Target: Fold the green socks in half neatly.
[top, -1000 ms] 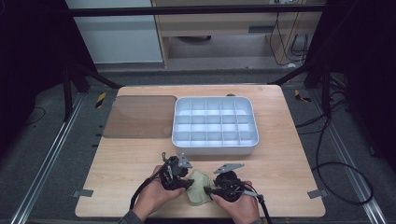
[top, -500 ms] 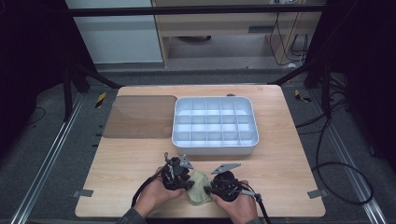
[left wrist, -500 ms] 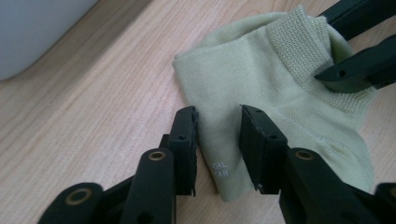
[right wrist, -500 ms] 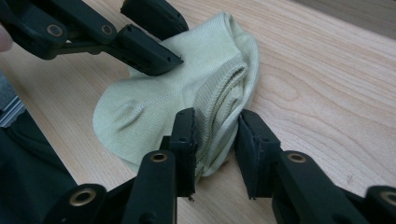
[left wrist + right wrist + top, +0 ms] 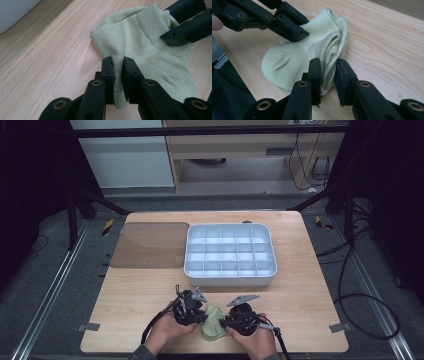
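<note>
Left gripper (image 5: 118, 67): jaws clamped on a pinched fold of the pale green sock (image 5: 140, 47); they have just been closing, with the knit caught between the pads. Seen from the high view, it sits at the sock's left side, held in the person's left hand (image 5: 167, 332).

Right gripper (image 5: 328, 72): jaws have just been closing and press on the sock's ribbed cuff edge, the folded layers gathered between the pads. In the high view it lies at the sock's right side, held in the right hand (image 5: 257, 342).

Pale green sock (image 5: 214, 321): ankle-length, knitted, crumpled and partly folded; lies flat on the wooden table (image 5: 125, 295) near its front edge, about midway along that edge, between the two grippers and touching both.

White divided tray (image 5: 230, 254): rectangular, many small compartments; stands beyond the sock toward the table's middle and far right, well apart from the grippers.

Brown translucent lid (image 5: 150, 244): flat on the table just beside the tray's left side, overhanging the table's left edge toward the far left corner.
</note>
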